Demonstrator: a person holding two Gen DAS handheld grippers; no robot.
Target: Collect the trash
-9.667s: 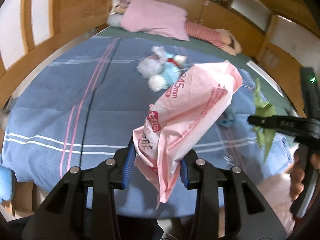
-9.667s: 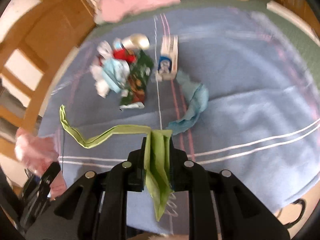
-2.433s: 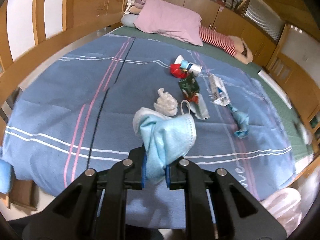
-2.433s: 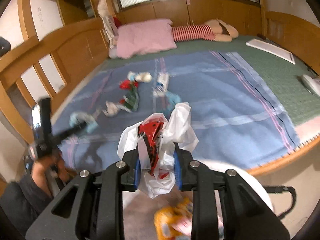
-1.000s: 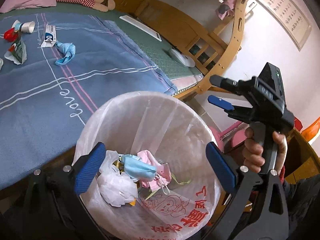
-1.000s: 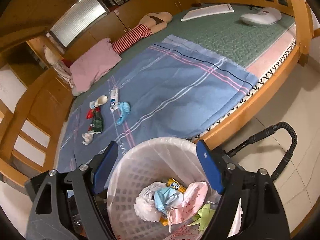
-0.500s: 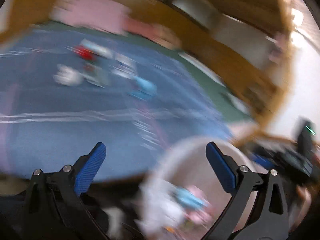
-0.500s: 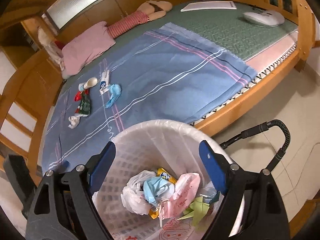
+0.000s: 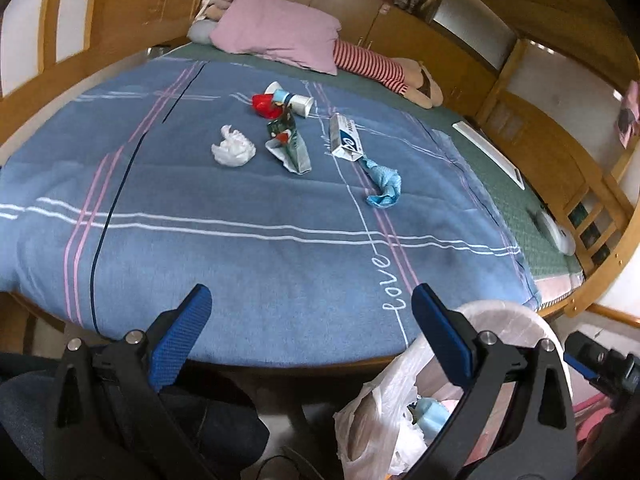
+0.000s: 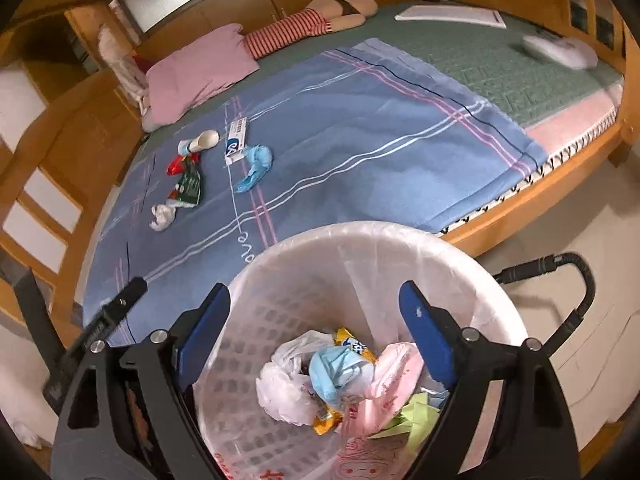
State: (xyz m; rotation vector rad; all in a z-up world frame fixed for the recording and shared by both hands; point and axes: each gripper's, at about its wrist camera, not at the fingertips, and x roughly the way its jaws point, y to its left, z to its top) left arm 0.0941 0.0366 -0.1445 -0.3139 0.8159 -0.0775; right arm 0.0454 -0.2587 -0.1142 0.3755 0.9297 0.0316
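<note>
Here the collection stands roughly midway. The lined waste basket beside the bed already holds a white plastic bag, a blue face mask, a pink printed bag, a green paper strip and a yellow wrapper, whereas the blue blanket carries six pieces yet to be gathered: a crumpled white tissue, a green snack wrapper, a red scrap, a small white bottle, a toothpaste box and a blue crumpled cloth. The left gripper faces the blanket with its jaws wide apart and nothing between them; the right gripper hangs over the basket mouth, its jaws likewise spread and empty. Compared with the views a couple of seconds earlier, the mask once pinched by the left gripper and the white bag with a red wrapper pinched by the right now lie in the basket, and the left view has swung from the basket back toward the remaining litter.
</note>
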